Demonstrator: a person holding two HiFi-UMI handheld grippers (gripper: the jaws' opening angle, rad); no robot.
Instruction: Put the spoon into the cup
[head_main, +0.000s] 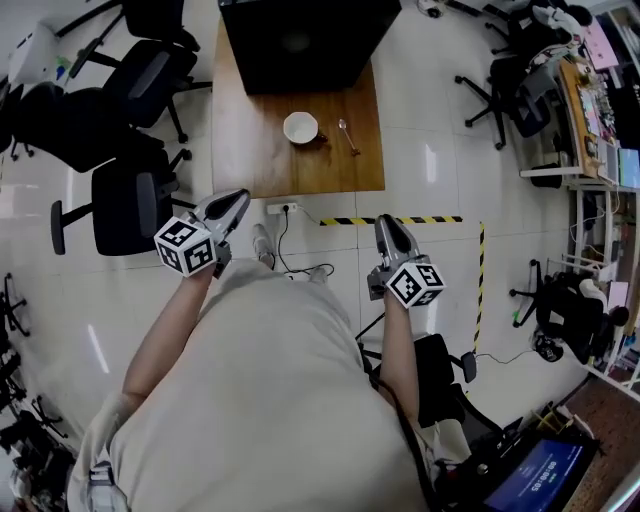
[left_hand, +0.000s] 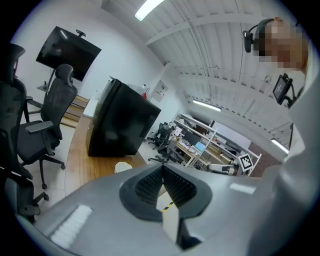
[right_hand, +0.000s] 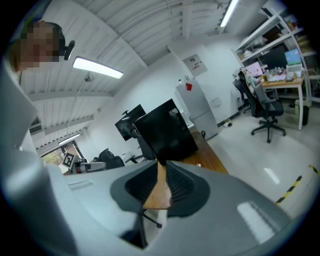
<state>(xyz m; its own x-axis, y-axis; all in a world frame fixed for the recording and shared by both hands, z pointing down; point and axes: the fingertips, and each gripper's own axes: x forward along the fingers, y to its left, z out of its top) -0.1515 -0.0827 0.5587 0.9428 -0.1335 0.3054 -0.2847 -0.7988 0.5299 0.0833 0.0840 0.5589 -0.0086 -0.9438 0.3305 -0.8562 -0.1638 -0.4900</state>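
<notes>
Left gripper (head_main: 240, 198) and right gripper (head_main: 385, 222): jaws together, empty. Spread the right's before reaching the spoon (head_main: 348, 135) by the cup (head_main: 300, 127)

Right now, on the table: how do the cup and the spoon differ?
1. The cup is white and round from above; the spoon is thin and darker.
2. The cup stands upright with its mouth open upward; the spoon lies flat.
3. In the head view the cup is on the left and the spoon on its right, with a gap between them.
Shared: both rest on the wooden table, near its front edge.
</notes>
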